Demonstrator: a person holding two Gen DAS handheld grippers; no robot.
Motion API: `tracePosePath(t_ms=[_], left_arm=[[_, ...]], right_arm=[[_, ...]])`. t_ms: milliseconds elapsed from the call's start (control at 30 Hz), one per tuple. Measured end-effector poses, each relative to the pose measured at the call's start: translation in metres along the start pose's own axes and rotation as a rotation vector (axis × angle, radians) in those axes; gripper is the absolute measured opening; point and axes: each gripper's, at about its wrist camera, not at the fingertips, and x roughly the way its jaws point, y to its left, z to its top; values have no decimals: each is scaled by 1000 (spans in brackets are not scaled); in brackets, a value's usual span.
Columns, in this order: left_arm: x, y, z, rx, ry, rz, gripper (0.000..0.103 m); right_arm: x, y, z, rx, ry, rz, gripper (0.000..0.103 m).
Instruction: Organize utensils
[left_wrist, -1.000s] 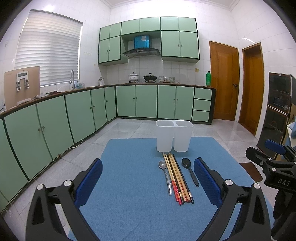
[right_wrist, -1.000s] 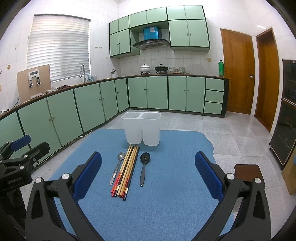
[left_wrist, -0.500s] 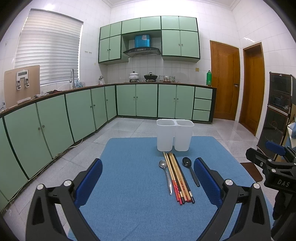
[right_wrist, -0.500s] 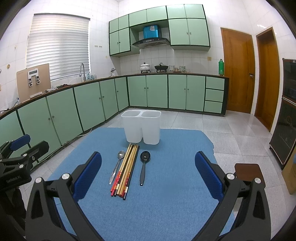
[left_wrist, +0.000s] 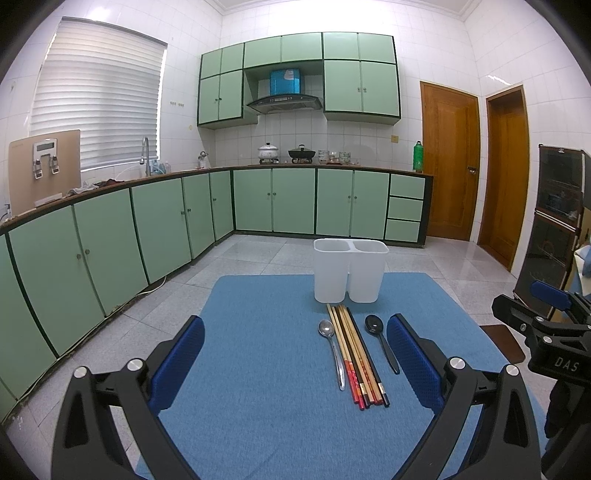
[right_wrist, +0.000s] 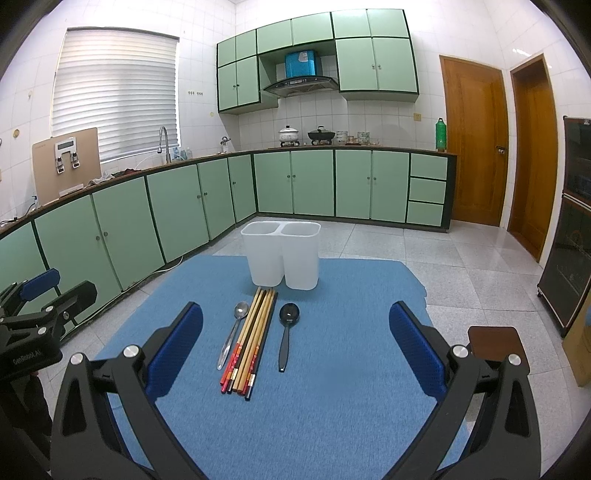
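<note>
Blue mat (left_wrist: 258, 369) over grey floor tiles; green cabinets (left_wrist: 295, 201) wrap the room, two wooden doors (left_wrist: 448, 162) upper right. White two-bin holder (right_wrist: 280, 258) frame centre, both bins empty. Below it: metal spoon (right_wrist: 231, 338), chopsticks (right_wrist: 251, 339), black spoon (right_wrist: 286, 334), side by side. Left hand-held gripper (left_wrist: 295, 365) and right hand-held gripper (right_wrist: 295, 354) both spread wide, holding nothing. Versus 1 s ago: essentially unchanged, slight camera drift.
</note>
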Motion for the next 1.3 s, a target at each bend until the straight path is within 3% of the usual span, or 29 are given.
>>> tracePosePath(t_ms=[600, 800, 1067, 1300], left_arm=[[21, 4, 0, -1, 37, 7, 97], [65, 15, -3, -6, 111, 35, 97], [145, 31, -18, -24, 256, 71, 97], [192, 35, -27, -21, 330, 90, 97]], right_arm=[[24, -5, 0, -2, 33, -10, 98], [73, -9, -1, -11, 115, -30, 98], [168, -16, -9, 12, 272, -50, 98], [228, -6, -18, 1, 360, -42, 93]])
